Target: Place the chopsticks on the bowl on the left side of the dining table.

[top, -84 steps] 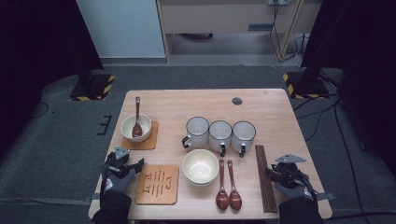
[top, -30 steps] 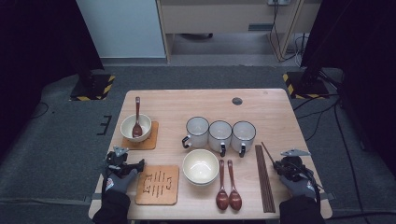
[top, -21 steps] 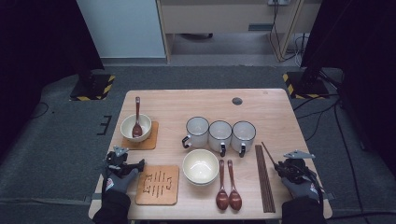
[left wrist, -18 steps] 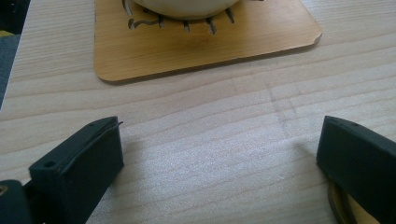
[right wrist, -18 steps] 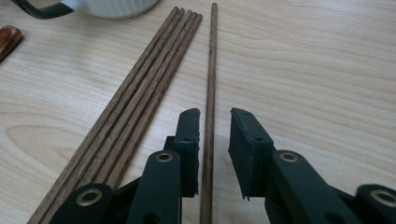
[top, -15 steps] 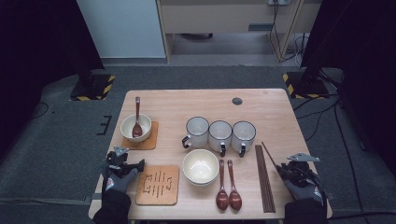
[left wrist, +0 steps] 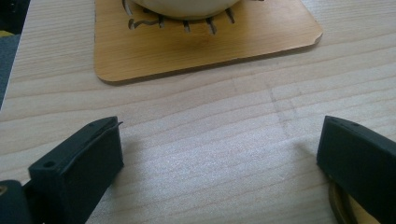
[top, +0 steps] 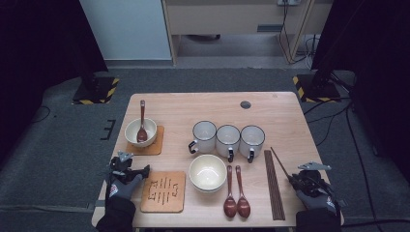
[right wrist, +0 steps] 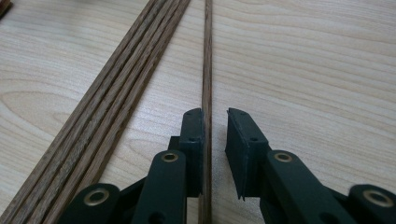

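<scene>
The single chopstick [right wrist: 206, 70] is lying on the tabletop [top: 290, 116] just right of the chopstick bundle [top: 273, 186], sitting loosely between the narrowed right tongs [right wrist: 215, 116], which probably need squaring up before pinching, while the left tongs [left wrist: 219, 154] are gaping wide, empty.

I can make out no readable words, brand names or numbers anywhere from my station. The nearest thing to writing is the cut-out line pattern in the wooden trivet [top: 163, 191] on the bench [top: 290, 121], and I cannot read it as characters. There is a small red and white mark on the left hand's glove [top: 114, 189], too small and blurred for me to read.
</scene>
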The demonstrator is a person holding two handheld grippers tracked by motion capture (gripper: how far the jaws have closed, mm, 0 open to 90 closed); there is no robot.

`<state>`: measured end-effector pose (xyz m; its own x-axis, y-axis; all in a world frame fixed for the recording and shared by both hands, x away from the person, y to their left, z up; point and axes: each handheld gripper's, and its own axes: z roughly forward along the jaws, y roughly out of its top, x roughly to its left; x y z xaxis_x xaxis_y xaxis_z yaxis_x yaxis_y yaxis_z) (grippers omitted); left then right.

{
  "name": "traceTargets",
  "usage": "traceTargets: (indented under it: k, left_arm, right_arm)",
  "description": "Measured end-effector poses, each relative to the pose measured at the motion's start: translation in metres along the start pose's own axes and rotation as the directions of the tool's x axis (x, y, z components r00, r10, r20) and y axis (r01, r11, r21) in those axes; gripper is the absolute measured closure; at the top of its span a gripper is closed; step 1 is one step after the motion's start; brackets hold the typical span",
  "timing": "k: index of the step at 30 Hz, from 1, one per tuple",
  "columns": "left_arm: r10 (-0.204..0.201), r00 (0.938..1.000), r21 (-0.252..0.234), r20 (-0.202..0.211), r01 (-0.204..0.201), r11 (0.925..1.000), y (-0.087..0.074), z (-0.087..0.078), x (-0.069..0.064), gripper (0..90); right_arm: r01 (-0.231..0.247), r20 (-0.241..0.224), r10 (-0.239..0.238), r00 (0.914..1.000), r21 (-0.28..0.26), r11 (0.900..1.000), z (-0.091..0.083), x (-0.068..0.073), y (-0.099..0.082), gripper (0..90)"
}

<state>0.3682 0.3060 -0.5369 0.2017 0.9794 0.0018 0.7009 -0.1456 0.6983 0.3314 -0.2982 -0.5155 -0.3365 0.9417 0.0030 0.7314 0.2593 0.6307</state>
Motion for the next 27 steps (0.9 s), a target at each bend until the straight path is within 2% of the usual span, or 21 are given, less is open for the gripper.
traceTargets:
  k: [10, 17, 27]
  left_arm:
    - [0.0, 1.0, 0.0, 0.0, 0.0, 1.0, 0.0, 0.0, 0.0, 0.0]
    - [0.0, 1.0, 0.0, 0.0, 0.0, 1.0, 0.0, 0.0, -0.0001, 0.0]
    - [0.001, 1.0, 0.002, -0.001, -0.001, 1.0, 0.0001, 0.0, -0.0002, 0.0]
  right_arm:
    - [-0.01, -0.006, 0.01, 0.9999, 0.025, 0.9996, 0.001, 0.0, -0.0002, 80.1]
    - [-0.029, -0.011, 0.03, 0.9995, 0.025, 0.9993, 0.0012, -0.0018, 0.0, 84.5]
    - [-0.048, -0.026, 0.048, 0.9985, 0.017, 0.9987, -0.0001, -0.0042, 0.0012, 84.9]
